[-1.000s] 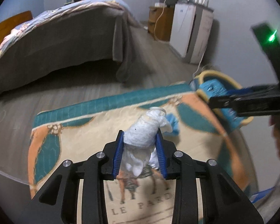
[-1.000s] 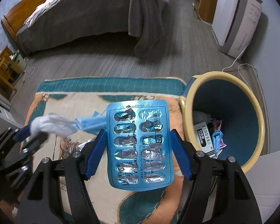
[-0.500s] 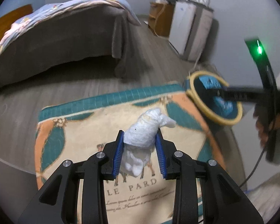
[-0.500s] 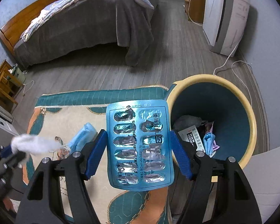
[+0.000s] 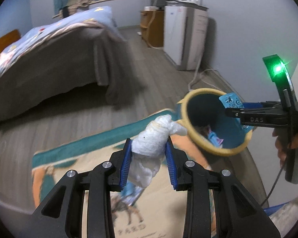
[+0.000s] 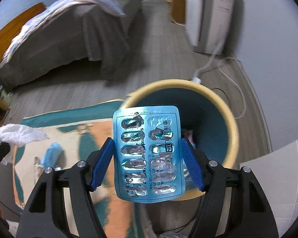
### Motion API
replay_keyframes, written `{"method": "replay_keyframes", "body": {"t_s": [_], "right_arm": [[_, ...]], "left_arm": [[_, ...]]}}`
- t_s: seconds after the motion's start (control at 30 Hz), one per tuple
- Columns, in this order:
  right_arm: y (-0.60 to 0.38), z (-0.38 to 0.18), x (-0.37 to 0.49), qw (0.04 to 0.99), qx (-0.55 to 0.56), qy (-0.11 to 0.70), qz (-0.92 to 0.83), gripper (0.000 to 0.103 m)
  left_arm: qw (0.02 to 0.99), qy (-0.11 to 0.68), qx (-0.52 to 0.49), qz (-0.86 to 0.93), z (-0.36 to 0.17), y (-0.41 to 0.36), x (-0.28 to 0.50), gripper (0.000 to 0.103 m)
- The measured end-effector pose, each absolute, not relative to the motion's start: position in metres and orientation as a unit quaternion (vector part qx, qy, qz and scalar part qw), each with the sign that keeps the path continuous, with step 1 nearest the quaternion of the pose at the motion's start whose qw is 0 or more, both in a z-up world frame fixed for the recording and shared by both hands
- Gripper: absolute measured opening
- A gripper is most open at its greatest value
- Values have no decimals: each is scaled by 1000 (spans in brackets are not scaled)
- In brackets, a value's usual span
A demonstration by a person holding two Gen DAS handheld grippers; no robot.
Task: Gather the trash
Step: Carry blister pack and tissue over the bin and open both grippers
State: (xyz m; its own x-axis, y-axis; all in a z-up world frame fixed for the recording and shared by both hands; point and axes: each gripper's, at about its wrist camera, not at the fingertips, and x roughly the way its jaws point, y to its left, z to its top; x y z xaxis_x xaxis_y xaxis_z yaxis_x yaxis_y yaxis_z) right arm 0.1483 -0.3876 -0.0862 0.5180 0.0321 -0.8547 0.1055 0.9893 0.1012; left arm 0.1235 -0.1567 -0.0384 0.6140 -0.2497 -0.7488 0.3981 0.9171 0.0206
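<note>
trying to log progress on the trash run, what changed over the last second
The right claw carried the empty blister pack from above the rug to over the mouth of the trash bin. The left claw swung toward the bin too, its crumpled tissue now near the rim. Unchanged: both grips, nothing released; the blue face mask lies on the rug.

Dim, cool indoor light; strong fisheye bending and black corners; motion blur across rug [image 5: 85,148] and floor, seemingly; green LED [image 5: 277,69] flaring.
</note>
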Motion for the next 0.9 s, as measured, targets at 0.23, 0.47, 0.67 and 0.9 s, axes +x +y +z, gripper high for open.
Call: {"method": "replay_keyframes", "body": {"t_s": [0.23, 0.47, 0.67, 0.9], "right_arm": [[-440, -107, 150, 856, 101, 502, -68, 68], [-471, -122, 151, 848, 121, 507, -98, 68], [-479, -131, 151, 840, 136, 514, -107, 68], [-476, -121, 155, 861, 148, 480, -83, 69]], "left_arm": [[878, 404, 127, -224, -55, -223, 141, 34], [858, 416, 161, -255, -83, -277, 150, 34], [844, 427, 180, -271, -108, -308, 159, 35], [859, 405, 164, -265, -106, -320, 175, 61]]}}
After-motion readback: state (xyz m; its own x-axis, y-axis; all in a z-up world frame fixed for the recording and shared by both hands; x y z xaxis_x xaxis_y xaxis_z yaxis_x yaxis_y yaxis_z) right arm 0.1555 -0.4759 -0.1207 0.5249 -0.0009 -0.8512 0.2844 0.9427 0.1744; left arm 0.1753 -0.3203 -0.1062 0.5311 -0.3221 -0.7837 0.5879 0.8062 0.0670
